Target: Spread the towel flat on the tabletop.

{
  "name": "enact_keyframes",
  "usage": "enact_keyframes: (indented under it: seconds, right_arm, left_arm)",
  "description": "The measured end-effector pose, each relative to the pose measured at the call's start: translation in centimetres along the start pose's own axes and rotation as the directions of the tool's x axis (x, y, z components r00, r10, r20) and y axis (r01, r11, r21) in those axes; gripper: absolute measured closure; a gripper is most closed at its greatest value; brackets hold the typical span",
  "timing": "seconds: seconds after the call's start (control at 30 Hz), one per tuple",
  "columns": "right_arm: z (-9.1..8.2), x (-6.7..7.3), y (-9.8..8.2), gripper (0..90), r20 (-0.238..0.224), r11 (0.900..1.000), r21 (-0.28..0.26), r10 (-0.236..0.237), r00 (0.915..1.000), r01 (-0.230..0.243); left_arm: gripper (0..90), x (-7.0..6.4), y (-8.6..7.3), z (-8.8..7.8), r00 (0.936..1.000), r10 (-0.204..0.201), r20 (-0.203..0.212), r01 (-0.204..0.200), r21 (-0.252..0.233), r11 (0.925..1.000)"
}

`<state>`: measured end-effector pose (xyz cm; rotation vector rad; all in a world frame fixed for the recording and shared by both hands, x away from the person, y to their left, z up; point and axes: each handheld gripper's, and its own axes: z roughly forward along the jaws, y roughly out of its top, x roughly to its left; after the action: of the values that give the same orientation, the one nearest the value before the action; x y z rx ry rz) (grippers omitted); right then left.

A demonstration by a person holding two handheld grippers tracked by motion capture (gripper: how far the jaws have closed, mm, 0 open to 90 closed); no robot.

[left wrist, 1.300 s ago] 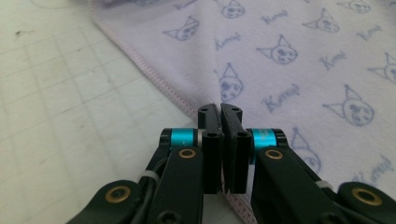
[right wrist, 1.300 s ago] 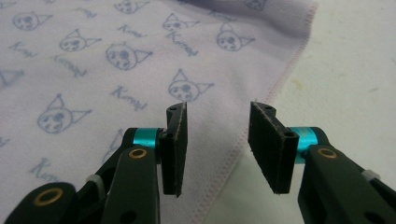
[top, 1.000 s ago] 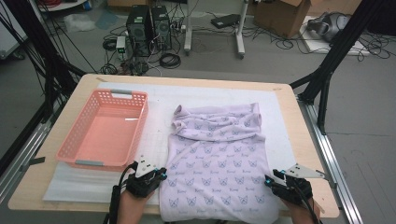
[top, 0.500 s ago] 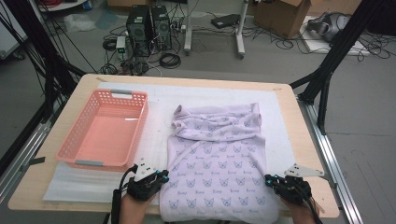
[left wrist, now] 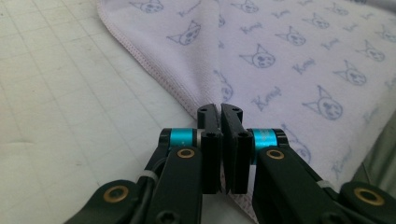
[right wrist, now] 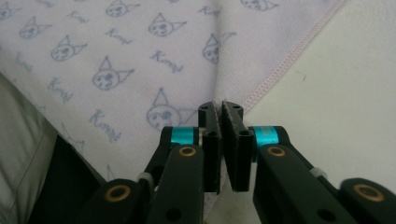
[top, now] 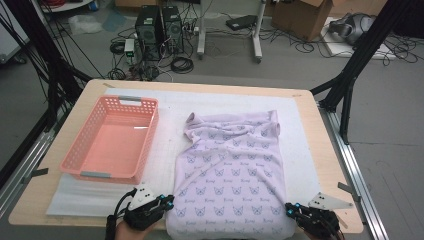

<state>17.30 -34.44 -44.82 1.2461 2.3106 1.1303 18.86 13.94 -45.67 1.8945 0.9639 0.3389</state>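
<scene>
Lilac cat-print cloth (top: 232,172), flat, table-front

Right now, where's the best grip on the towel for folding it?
The two near corners, from the person's edge. The towel lies flat with its hem overhanging there, and each claw, left and right, is shut on one.

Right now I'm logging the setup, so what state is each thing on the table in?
Towel: spread flat, far end rumpled, near edge hanging over the table's edge.
Basket: upright, empty.
Left tool: shut on the towel's near left corner.
Right tool: shut on the towel's near right corner.
</scene>
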Motion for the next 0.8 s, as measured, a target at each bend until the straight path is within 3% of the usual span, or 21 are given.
enact_keyframes:
  seconds: [0.07, 0.17, 0.3, 0.47, 0.57, 0.7, 0.8]
  right_arm:
    - [0.0, -0.1, 0.2, 68.9, 0.011, 1.000, -0.023, 0.002, 0.9999, -0.002]
    - [0.6, -1.1, 1.1, 59.5, 0.051, 0.998, -0.057, 0.037, 0.9980, -0.034]
    - [2.1, -2.9, 2.9, 54.7, 0.087, 0.999, -0.037, 0.015, 0.9961, -0.012]
    - [3.4, -4.8, 5.2, 50.5, 0.064, 0.999, -0.006, -0.038, 0.9972, 0.038]
    - [3.4, -5.7, 5.6, 46.1, 0.071, 1.000, -0.014, -0.022, 0.9972, 0.023]
    - [3.3, -5.7, 4.7, 39.2, 0.089, 0.999, -0.039, 0.030, 0.9955, -0.027]
    - [3.7, -5.0, 4.0, 37.8, 0.100, 0.999, -0.045, 0.034, 0.9945, -0.030]
  left_arm:
    - [64.9, 0.0, 0.4, 0.2, 0.9993, -0.030, -0.023, 0.029, -0.040, 0.9988]
    - [52.1, 0.3, 1.5, 0.9, 0.9983, -0.043, -0.040, 0.040, -0.068, 0.9969]
    - [47.9, 1.1, 2.6, 2.1, 0.9975, -0.045, -0.054, 0.040, -0.093, 0.9948]
    - [43.6, 2.1, 3.7, 3.5, 0.9950, -0.081, -0.058, 0.074, -0.107, 0.9915]
    - [40.5, 2.1, 4.0, 4.1, 0.9959, -0.075, -0.049, 0.071, -0.090, 0.9934]
    - [36.9, 2.2, 4.3, 4.8, 0.9970, -0.069, -0.036, 0.065, -0.092, 0.9936]
    - [33.6, 2.3, 4.4, 4.7, 0.9972, -0.067, -0.035, 0.063, -0.097, 0.9933]
